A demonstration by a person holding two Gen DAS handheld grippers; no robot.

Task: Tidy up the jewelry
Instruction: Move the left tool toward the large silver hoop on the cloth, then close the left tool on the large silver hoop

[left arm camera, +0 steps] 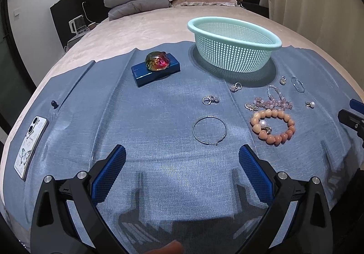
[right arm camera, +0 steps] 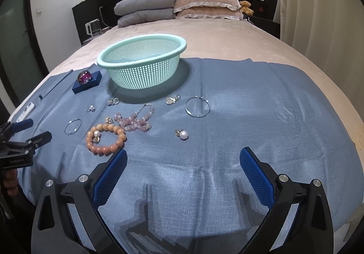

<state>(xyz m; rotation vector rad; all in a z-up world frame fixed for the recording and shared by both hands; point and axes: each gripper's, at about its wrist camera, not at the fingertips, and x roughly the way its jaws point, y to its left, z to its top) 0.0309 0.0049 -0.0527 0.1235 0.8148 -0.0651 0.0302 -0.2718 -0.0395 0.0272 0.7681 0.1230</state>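
Note:
A mint green basket (left arm camera: 234, 33) (right arm camera: 141, 49) stands on a blue cloth (left arm camera: 159, 117) (right arm camera: 250, 106). In front of it lie an orange bead bracelet (left arm camera: 271, 126) (right arm camera: 105, 138), a pink bead strand (left arm camera: 273, 102) (right arm camera: 136, 118), silver hoops (left arm camera: 209, 130) (right arm camera: 197, 106), rings and pearl earrings (right arm camera: 183, 134). My left gripper (left arm camera: 182, 154) is open and empty, just short of the near silver hoop. My right gripper (right arm camera: 183, 158) is open and empty, near the orange bracelet and the pearl earring.
A blue box (left arm camera: 155, 71) (right arm camera: 87, 84) with a coloured glass stone on it lies left of the basket. A phone (left arm camera: 30, 144) lies at the cloth's left edge. Folded grey quilts (left arm camera: 138, 0) and pink pillows (right arm camera: 207, 3) sit at the bed's head.

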